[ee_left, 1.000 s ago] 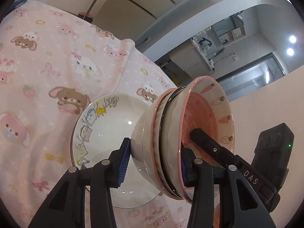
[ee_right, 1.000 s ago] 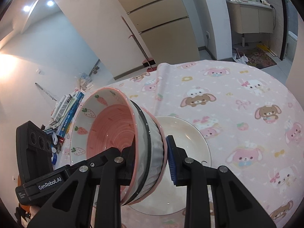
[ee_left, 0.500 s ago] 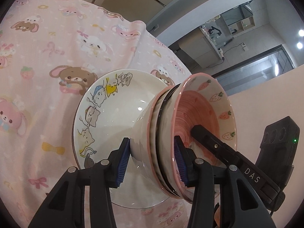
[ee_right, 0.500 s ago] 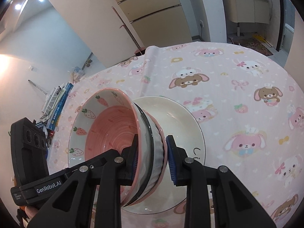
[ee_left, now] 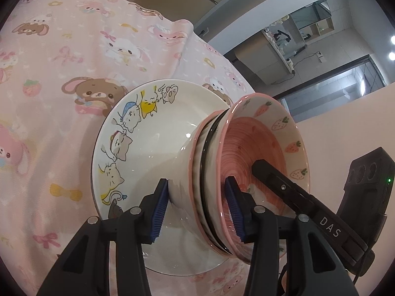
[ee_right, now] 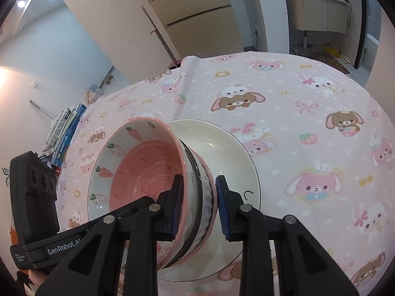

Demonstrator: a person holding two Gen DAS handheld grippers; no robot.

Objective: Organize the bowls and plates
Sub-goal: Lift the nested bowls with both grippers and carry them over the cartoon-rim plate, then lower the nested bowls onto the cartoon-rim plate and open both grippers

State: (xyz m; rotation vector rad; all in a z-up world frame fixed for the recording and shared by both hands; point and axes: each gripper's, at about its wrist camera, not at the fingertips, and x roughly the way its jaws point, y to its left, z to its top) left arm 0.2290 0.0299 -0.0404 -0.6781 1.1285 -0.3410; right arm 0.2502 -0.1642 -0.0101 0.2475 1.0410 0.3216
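A stack of bowls (ee_left: 246, 172) is being clamped at opposite rims by the left gripper (ee_left: 197, 207) and right gripper (ee_right: 198, 207), over a plate (ee_left: 138, 153)

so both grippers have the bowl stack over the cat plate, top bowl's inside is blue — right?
Not blue. The top bowl is pink inside with strawberries on its rim, clear in the right wrist view. The rest holds: left gripper and right gripper clamp the stack over the cat plate.

Stacked bowls (ee_left: 246, 172) on plate (ee_left: 153, 113), on tablecloth (ee_left: 49, 74)
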